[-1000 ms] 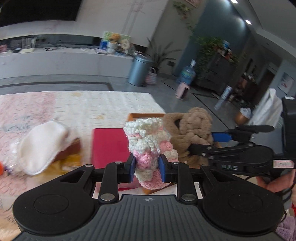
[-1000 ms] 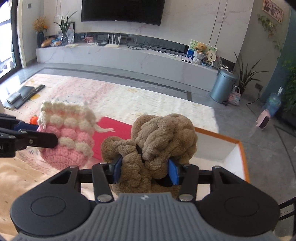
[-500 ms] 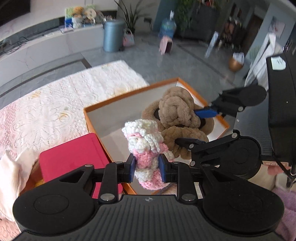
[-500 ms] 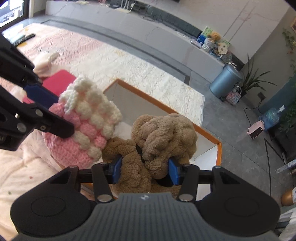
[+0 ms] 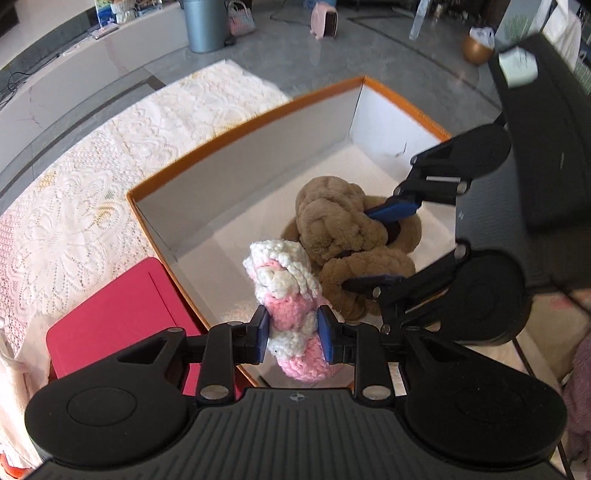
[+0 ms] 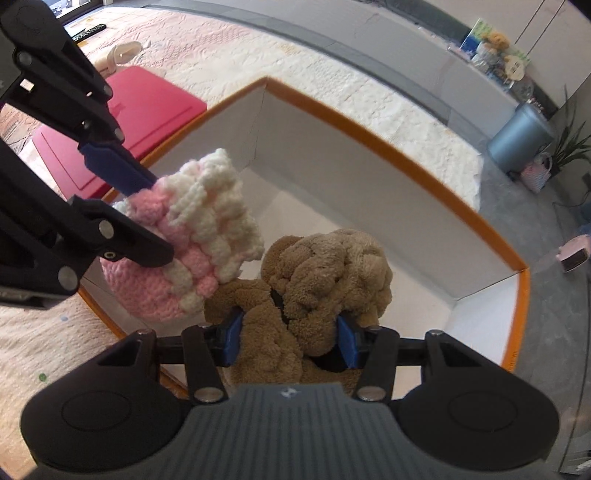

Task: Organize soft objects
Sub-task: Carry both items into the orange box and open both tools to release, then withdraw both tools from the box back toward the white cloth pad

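Observation:
My left gripper (image 5: pixel 291 338) is shut on a pink and white crocheted pouch (image 5: pixel 284 295) and holds it over the near left corner of an orange-rimmed white box (image 5: pixel 243 122). My right gripper (image 6: pixel 290 341) is shut on a brown fluffy knotted plush (image 6: pixel 321 269) and holds it inside the box (image 6: pixel 369 136), right beside the pouch (image 6: pixel 192 243). In the left wrist view the plush (image 5: pixel 332 221) hangs low over the box floor, with the right gripper (image 5: pixel 384 247) coming in from the right.
A red flat lid (image 5: pixel 118 314) lies on the lace tablecloth (image 5: pixel 74 192) left of the box; it also shows in the right wrist view (image 6: pixel 129 114). A pale soft object (image 6: pixel 118 55) and a remote (image 6: pixel 88 31) lie further back. Floor and a bin (image 6: pixel 521 136) lie beyond.
Both grippers have tilted down and moved over the box. The pouch and the plush have come lower, the plush now inside the box walls. Both grips are unchanged.

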A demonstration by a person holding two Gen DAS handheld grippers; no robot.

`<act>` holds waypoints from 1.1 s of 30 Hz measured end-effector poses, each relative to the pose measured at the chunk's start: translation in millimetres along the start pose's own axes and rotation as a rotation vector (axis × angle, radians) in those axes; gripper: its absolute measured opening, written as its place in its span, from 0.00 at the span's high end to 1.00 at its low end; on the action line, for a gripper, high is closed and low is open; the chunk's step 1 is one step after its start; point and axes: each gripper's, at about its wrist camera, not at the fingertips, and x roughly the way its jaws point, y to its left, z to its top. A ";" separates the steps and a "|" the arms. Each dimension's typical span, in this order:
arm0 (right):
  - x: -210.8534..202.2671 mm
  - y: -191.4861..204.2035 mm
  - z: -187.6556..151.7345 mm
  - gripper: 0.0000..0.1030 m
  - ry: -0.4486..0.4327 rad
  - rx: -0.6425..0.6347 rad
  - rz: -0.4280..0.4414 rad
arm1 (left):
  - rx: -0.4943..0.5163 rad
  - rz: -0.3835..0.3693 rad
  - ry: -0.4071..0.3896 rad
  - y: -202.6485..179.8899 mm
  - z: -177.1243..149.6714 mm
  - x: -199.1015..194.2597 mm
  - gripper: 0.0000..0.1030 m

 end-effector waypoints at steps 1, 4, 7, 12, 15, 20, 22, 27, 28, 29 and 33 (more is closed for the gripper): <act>3.6 -1.1 1.0 0.49 0.006 0.004 0.003 | 0.004 0.008 0.006 -0.6 0.4 3.6 0.69; 13.8 -4.8 4.9 0.49 0.035 0.021 0.033 | -0.005 0.008 0.023 -0.4 1.0 11.6 0.67; 21.2 -8.0 7.7 0.49 0.063 0.045 0.065 | 0.002 0.027 0.034 -2.3 2.7 16.1 0.65; 28.9 -18.9 17.0 0.45 0.104 0.079 0.078 | -0.011 0.038 0.050 -3.4 3.7 23.6 0.58; 35.2 -22.9 20.0 0.42 0.126 0.090 0.078 | -0.014 0.044 0.042 -3.1 3.4 24.1 0.55; 35.1 -26.6 24.5 0.37 0.149 0.118 0.060 | -0.020 0.024 0.028 -1.0 3.3 20.9 0.45; 31.5 -28.6 27.1 0.28 0.165 0.114 0.047 | -0.012 -0.002 0.010 -1.4 1.2 15.8 0.32; 18.8 -31.4 32.2 0.19 0.165 0.111 0.019 | -0.024 0.003 -0.031 -4.4 -0.9 0.2 0.30; 13.6 -31.1 31.3 0.19 0.161 0.105 0.014 | -0.032 0.003 -0.039 -3.5 -1.7 -4.1 0.30; 9.5 -30.1 31.5 0.19 0.156 0.100 0.010 | -0.035 0.004 -0.050 -2.9 -2.6 -8.6 0.30; -7.9 -25.5 25.9 0.17 0.106 0.099 -0.030 | -0.051 0.023 -0.107 -3.9 -12.8 -30.2 0.31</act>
